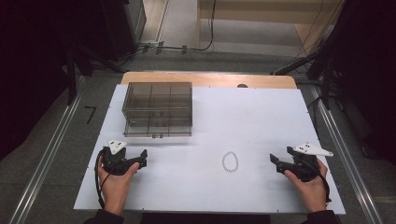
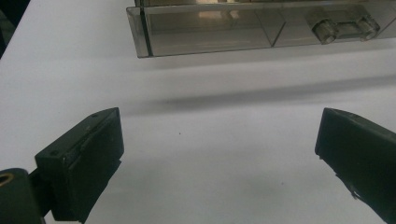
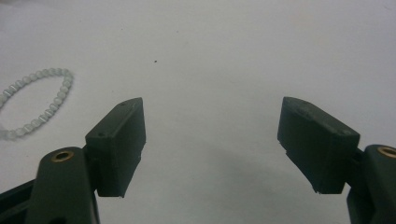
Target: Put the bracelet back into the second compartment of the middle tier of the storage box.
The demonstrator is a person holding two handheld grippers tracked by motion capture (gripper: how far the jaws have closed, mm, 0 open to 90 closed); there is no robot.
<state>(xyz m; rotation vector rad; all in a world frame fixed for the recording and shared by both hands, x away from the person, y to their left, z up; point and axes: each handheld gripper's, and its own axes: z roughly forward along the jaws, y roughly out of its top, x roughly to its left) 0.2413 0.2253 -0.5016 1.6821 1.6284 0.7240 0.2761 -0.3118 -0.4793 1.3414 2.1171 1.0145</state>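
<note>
A dim room, and a white table (image 1: pixel 261 116) lay lit in the middle of it. The left gripper (image 1: pixel 138 160) sat low, jaws wide apart, nothing between them. The right gripper (image 1: pixel 276 164) matched it, jaws spread and empty. Between the two, nearer the right one, lay a pale bead bracelet (image 1: pixel 229 161), loose on the table. Ahead of the left gripper stood a smoky clear drawer box (image 1: pixel 158 108), drawers shut, compartments seemingly empty. This looked like the start: reach not yet made. Next move, I'd say, called for the right gripper to close on the beads while the left pulled a drawer handle (image 2: pixel 345 27).
</note>
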